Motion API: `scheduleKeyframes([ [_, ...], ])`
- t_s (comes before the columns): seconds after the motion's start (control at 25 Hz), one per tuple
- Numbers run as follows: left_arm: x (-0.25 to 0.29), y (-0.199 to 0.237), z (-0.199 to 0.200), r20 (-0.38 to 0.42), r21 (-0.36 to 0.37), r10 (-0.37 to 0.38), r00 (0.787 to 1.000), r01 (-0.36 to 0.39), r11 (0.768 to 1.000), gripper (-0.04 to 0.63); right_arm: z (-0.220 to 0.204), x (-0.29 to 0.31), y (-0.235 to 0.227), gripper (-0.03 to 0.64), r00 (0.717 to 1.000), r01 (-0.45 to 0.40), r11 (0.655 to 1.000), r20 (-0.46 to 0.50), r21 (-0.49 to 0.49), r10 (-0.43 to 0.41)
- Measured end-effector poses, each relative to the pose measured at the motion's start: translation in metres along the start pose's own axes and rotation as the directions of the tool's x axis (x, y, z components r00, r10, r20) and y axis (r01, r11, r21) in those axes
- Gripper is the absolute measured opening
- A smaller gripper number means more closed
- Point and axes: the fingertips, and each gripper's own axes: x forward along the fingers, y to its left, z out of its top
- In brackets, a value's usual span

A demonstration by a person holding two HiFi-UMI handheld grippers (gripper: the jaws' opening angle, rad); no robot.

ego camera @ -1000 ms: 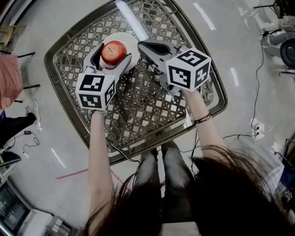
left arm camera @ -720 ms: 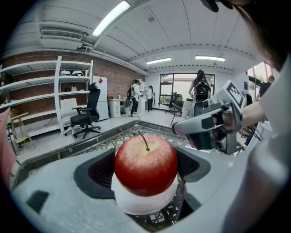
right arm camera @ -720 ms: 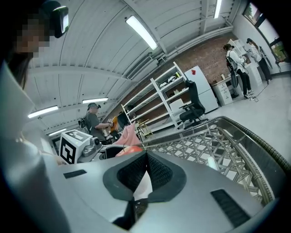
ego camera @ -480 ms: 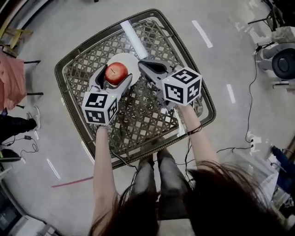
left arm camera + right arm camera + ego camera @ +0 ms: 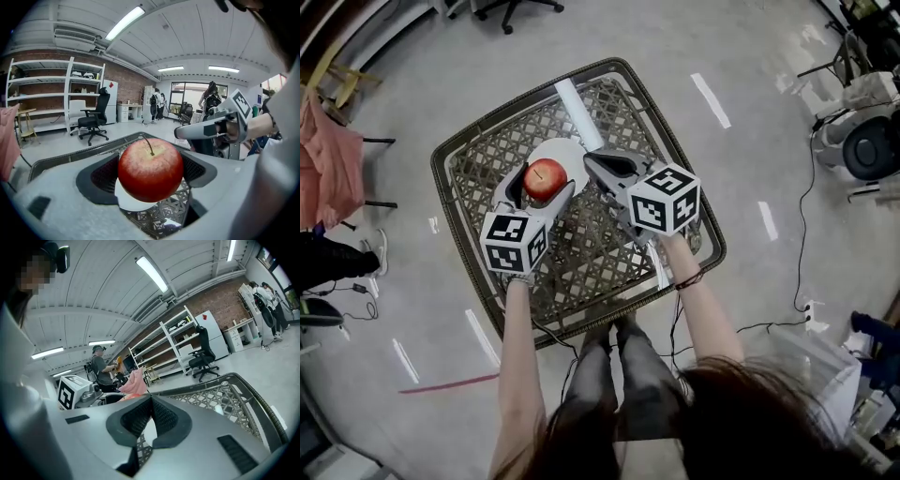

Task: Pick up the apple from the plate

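A red apple [image 5: 545, 178] sits between the jaws of my left gripper [image 5: 542, 181], which is shut on it. In the left gripper view the apple [image 5: 150, 168] hangs a little above the white plate [image 5: 127, 202], its stem up. The plate [image 5: 564, 152] lies on the woven wicker table [image 5: 609, 262]. My right gripper [image 5: 592, 161] is just right of the plate with its jaws shut and nothing between them. In the right gripper view its two dark pads [image 5: 161, 420] meet over the table.
A white tube [image 5: 578, 108] lies on the table beyond the plate. The table's raised rim [image 5: 703, 220] runs all round. On the floor are cables [image 5: 769, 323] at the right and a pink cloth [image 5: 328, 159] on a stand at the left.
The head view has pulled up and away, so the table looks smaller. The apple, held in the left gripper, has come off the plate's middle toward the near side. The right gripper keeps its place beside it.
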Motion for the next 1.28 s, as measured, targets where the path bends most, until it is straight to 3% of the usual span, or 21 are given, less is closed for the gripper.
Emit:
scheduleKeyframes([
  [0.44, -0.037, -0.019, 0.019, 0.027, -0.053, 0.013, 1.0, -0.011, 0.999, 0.413, 0.018, -0.019, 0.029, 0.009, 1.0, -0.016, 1.0, 0.001, -0.016, 0.016],
  [1.28, -0.117, -0.045, 0.065, 0.109, -0.072, 0.036, 0.993, -0.028, 0.997, 0.413, 0.059, -0.045, 0.103, 0.009, 0.995, -0.08, 0.994, 0.054, -0.078, 0.084],
])
